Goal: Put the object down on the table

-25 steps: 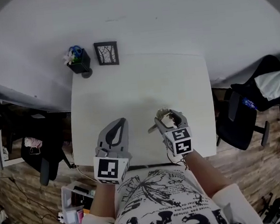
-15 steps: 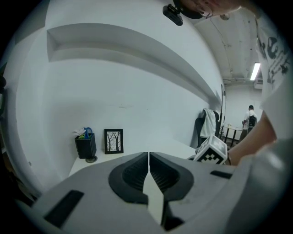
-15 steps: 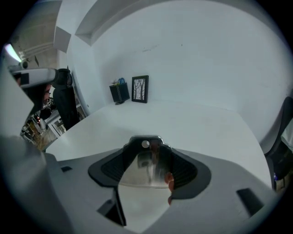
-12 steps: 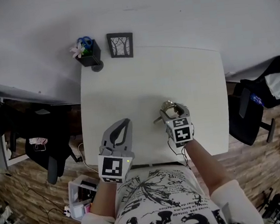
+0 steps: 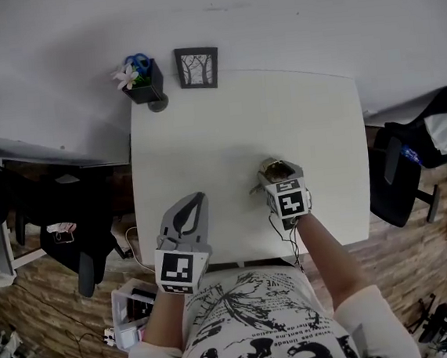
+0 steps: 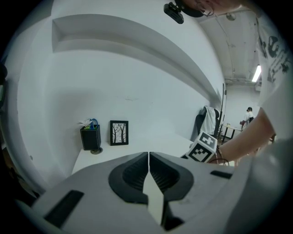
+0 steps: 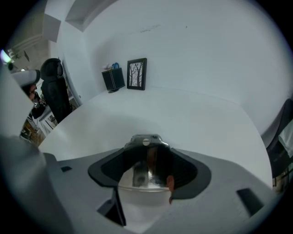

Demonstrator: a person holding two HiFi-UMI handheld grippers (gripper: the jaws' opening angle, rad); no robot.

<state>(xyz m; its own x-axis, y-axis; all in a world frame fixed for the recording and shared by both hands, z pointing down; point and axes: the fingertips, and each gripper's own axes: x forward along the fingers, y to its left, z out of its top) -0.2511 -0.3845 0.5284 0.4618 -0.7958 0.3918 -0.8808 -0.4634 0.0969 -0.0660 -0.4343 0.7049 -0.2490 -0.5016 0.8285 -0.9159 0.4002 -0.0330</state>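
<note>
toward the near right part of the white table [image 5: 204, 144], the right gripper [image 5: 278, 178] has its jaws set wide and closed on a shiny metal object [image 5: 269, 166], which fills the gap between the two dark pads. in the right gripper view the object [image 7: 143, 177] sits deep in the claw, its rounded bright body low between the pads and a darker piece with a small screw poking out past the tips. from the head view a thin handle-like part juts out to the left of the claw. whether the object's underside touches the tabletop cannot be told. the left gripper [image 5: 197, 197] hovers at the near left edge, jaws pressed together on nothing. a black pot [image 5: 145, 86] and a picture frame [image 5: 198, 67] stand at the far edge, well apart from the object.
</note>
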